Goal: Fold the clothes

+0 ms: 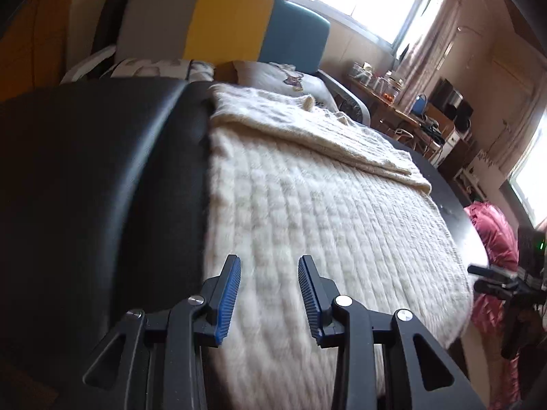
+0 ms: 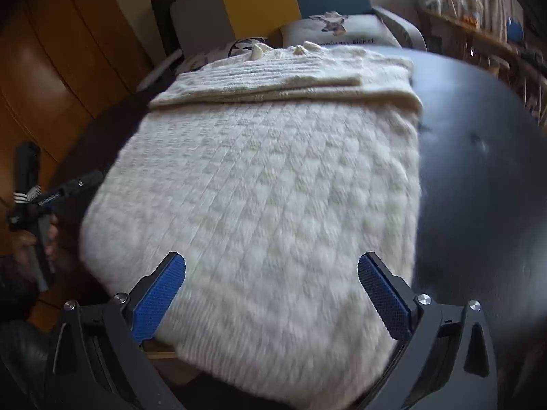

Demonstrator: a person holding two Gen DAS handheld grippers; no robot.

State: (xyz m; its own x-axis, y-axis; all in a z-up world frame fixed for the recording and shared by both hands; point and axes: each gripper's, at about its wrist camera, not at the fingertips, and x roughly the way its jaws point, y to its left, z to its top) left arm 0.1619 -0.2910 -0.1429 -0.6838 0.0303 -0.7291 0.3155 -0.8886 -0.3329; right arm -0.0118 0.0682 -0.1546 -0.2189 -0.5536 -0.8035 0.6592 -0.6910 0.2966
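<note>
Item one: a cream knitted sweater [image 2: 259, 177], spread flat across the round black table [image 2: 478, 171], its sleeves folded over the upper body at 12 o'clock and its hem hanging past the table edge at 6 o'clock toward you. Item two: your left gripper [image 1: 268, 294], released, blue pads apart with a moderate gap, hovering above the hem near the sweater's left edge and grasping nothing. Item three: your right gripper [image 2: 271, 294], released, jaws spread wide over the hem, nothing between the pads. Item four: in the right wrist view your left hand shows at 9 o'clock on its handle. Item five: beyond the table at 12 o'clock, a headboard [image 1: 225, 24] in grey, yellow and blue panels, with printed pillows [image 2: 335, 27] below it. Item six: a pink garment [image 1: 492, 239] at 3 o'clock in the left wrist view, off the table.
</note>
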